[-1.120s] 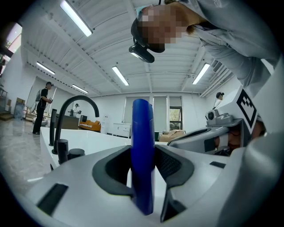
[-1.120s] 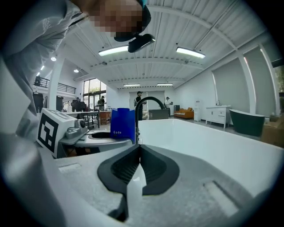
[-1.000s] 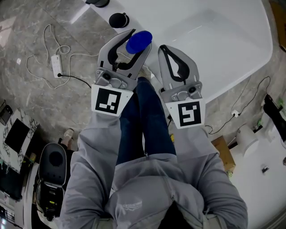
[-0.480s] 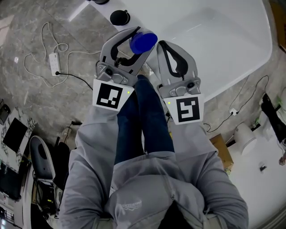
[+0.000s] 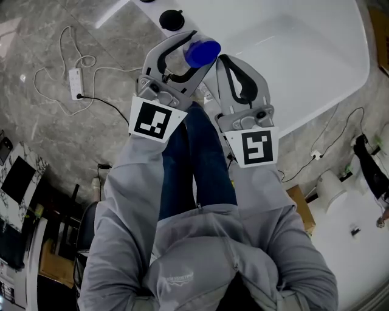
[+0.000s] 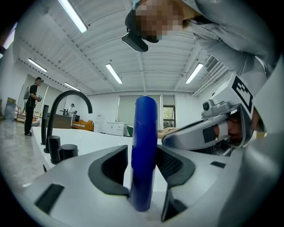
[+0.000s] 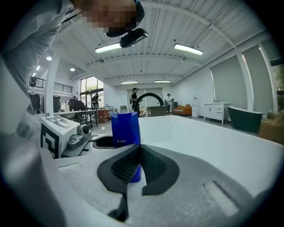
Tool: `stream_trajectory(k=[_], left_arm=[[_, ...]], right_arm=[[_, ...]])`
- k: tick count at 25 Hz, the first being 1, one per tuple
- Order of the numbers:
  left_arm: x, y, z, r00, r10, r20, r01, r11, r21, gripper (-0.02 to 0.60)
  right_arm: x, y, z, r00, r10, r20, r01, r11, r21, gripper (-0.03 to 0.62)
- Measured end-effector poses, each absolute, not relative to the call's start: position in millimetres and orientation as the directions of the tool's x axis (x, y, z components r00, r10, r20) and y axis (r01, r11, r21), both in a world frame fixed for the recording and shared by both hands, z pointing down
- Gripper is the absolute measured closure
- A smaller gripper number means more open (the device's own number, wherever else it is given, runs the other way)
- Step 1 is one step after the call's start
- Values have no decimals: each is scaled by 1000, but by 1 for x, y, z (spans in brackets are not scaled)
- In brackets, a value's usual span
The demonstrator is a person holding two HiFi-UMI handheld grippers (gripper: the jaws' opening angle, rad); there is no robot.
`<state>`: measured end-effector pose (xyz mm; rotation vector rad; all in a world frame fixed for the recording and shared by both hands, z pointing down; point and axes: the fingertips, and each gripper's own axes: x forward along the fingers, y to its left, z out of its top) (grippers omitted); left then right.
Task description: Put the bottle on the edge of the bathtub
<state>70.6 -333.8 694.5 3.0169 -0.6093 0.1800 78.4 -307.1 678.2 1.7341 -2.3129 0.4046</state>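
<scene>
A blue bottle point(image 5: 202, 53) stands upright between the jaws of my left gripper point(image 5: 196, 47), over the white rim of the bathtub point(image 5: 213, 18). In the left gripper view the bottle point(image 6: 144, 146) fills the gap of the gripper point(image 6: 143, 155). Both pads lie against its sides, though the jaws have just been opening slightly. The bottle's foot looks close to the rim; contact cannot be told. My right gripper point(image 5: 220, 59) hangs just to the right, shut and empty. In its own view that gripper point(image 7: 141, 148) has the bottle point(image 7: 125, 128) just beyond its tips.
A black faucet point(image 5: 171, 19) stands on the rim beyond the bottle, also visible as the faucet point(image 6: 66, 102). A power strip point(image 5: 76, 76) with cables lies on the marble floor at the left. A cardboard box point(image 5: 302, 206) sits at the right. People point(image 6: 32, 104) stand far off.
The head view has shifted a little. The two grippers and the bottle keep their places against the tub rim and the faucet.
</scene>
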Motion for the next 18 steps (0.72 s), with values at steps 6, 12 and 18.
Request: stream_trajectory(k=[6,12,18], left_arm=[[71,-329,693,920,-363,145,-370,-929,24,364],[49,-324,695,898,-405,175,-419,-907,52,333],[9,-309,677,835,-512,199,-548,-806,223,335]], right_arm=[[79,-299,670,-266,-903,338,-964,253,-84,591],[75,-290,664,-259,-900,352,-966,251,-68,591],[68,-281,640,-274,-894,354,-960,278,-41,591]])
